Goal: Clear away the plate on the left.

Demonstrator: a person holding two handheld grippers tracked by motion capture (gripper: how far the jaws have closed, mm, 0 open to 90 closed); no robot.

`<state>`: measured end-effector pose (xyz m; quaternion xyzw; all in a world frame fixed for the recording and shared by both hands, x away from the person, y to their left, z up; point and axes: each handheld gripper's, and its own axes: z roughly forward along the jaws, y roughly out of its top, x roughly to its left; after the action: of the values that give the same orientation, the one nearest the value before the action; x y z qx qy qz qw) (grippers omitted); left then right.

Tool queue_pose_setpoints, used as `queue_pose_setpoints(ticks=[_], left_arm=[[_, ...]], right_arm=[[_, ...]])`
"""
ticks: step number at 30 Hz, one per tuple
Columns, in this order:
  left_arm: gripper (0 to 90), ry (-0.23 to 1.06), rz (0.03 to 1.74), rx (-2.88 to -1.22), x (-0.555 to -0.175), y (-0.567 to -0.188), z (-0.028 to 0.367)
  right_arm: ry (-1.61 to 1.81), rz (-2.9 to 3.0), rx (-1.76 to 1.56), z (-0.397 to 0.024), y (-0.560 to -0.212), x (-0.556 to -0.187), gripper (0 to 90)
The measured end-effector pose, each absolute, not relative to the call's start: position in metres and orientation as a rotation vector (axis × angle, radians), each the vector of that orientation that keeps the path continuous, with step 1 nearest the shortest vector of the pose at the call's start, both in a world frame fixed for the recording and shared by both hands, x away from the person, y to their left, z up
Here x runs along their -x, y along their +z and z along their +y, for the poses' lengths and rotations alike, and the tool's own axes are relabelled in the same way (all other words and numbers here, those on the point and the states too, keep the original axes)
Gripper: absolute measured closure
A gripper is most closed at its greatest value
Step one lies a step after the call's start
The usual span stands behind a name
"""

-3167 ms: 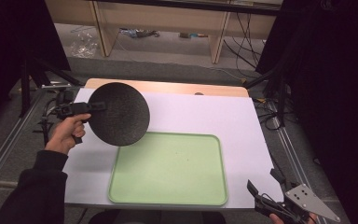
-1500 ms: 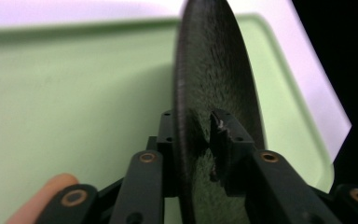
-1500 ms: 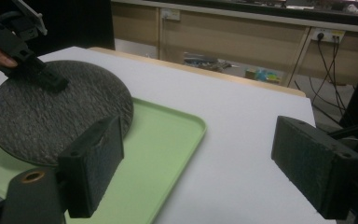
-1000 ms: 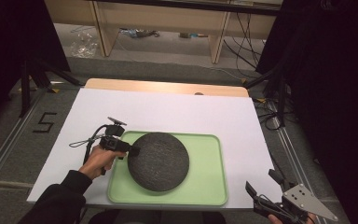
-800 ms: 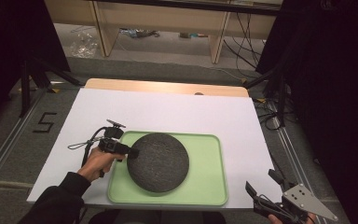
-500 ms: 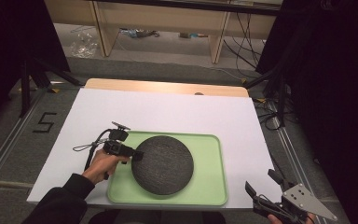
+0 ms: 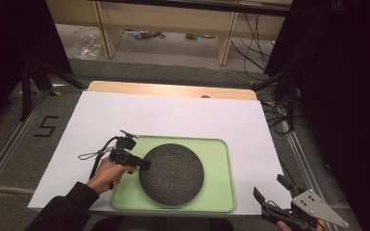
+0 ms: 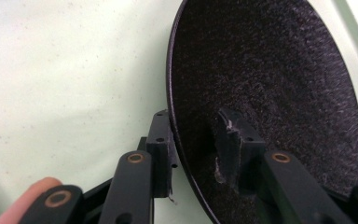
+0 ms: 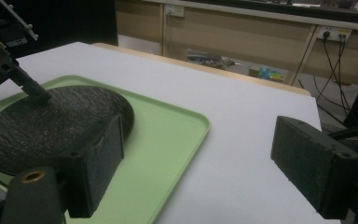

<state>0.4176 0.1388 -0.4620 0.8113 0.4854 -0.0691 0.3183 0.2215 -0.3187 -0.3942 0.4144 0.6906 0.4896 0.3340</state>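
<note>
At far left of the high view, left gripper (image 7: 142, 163) found clamped on the near-left rim of the dark plate (image 7: 172, 174), one jaw under the edge and one on top, as confirmed in the left gripper view (image 8: 198, 140), with the hand (image 7: 107, 173) behind it and a cable looping off onto the white sheet (image 7: 173, 115). Plate located on the green tray (image 7: 219, 159), left of the tray's centre; judged resting on the tray floor or very nearly so, though contact under the gripped edge cannot be confirmed. Step in hand judged to be setting the plate down: best done by lowering the held rim until flat, then spreading the jaws slowly and drawing back level along the tray, avoiding any drag or lift of the edge on withdrawal. Plate noted as round, shallow, matt black-grey with a coarse, speckled, stone-like texture and a thin raised rim (image 8: 279, 93); seen low and flat from the right gripper view (image 9: 51, 126), no chips or cracks visible. At lower right, right gripper (image 7: 273, 196) held off the table corner, jaws spread wide and gripping nothing (image 9: 200, 163), well apart from the tray.
</note>
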Motion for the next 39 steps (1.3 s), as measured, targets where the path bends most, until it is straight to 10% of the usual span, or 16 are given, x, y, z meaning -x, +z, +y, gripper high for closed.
queue_pose_setpoints(ticks=[15,39], left_arm=[[68.2,-0.156,1.281,-2.158,-0.409,-0.466,0.137],[46.1,0.121,1.206,-1.946,-0.387,-0.429,0.166]], right_arm=[[1.277,1.804,-1.086,-0.319,-0.394,-0.221,17.8],[1.276,1.806,-1.086,-0.319,-0.394,-0.221,17.8]])
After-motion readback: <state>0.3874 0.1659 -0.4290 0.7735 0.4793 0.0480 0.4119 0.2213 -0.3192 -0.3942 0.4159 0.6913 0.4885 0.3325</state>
